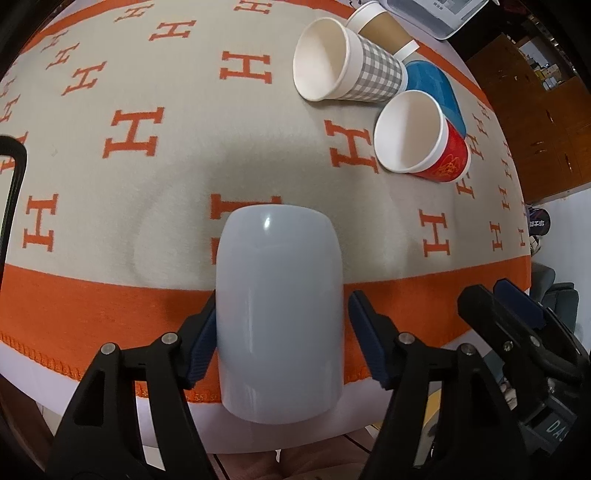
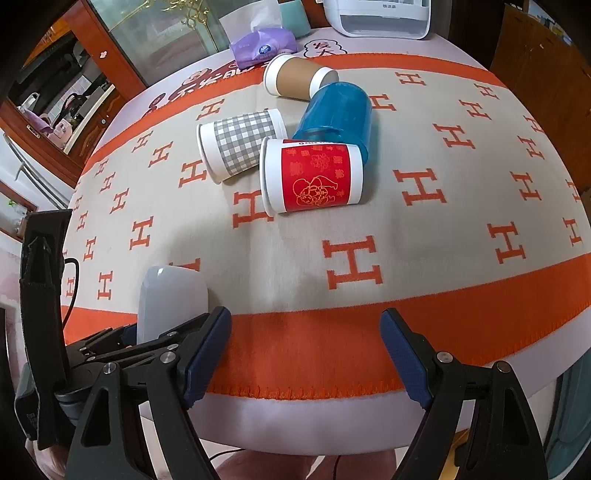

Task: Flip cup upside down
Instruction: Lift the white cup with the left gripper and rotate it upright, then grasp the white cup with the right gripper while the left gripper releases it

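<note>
A pale blue-grey cup [image 1: 279, 314] stands between the fingers of my left gripper [image 1: 280, 332] at the near edge of the table, its closed end up. The left pad touches the cup's side; the right pad stands a little off it, so the jaws look open. The cup also shows in the right wrist view [image 2: 168, 302], with the left gripper [image 2: 122, 343] around it. My right gripper [image 2: 304, 354] is open and empty over the near orange border; it shows at the right in the left wrist view [image 1: 517, 310].
Several cups lie on their sides on the orange-and-beige H-pattern cloth [image 2: 369, 236]: a red paper cup [image 2: 312, 175], a grey checked cup [image 2: 240, 142], a blue plastic cup [image 2: 338, 114], a brown paper cup [image 2: 295, 79]. A tissue pack [image 2: 262, 46] and a white appliance [image 2: 384, 18] stand behind.
</note>
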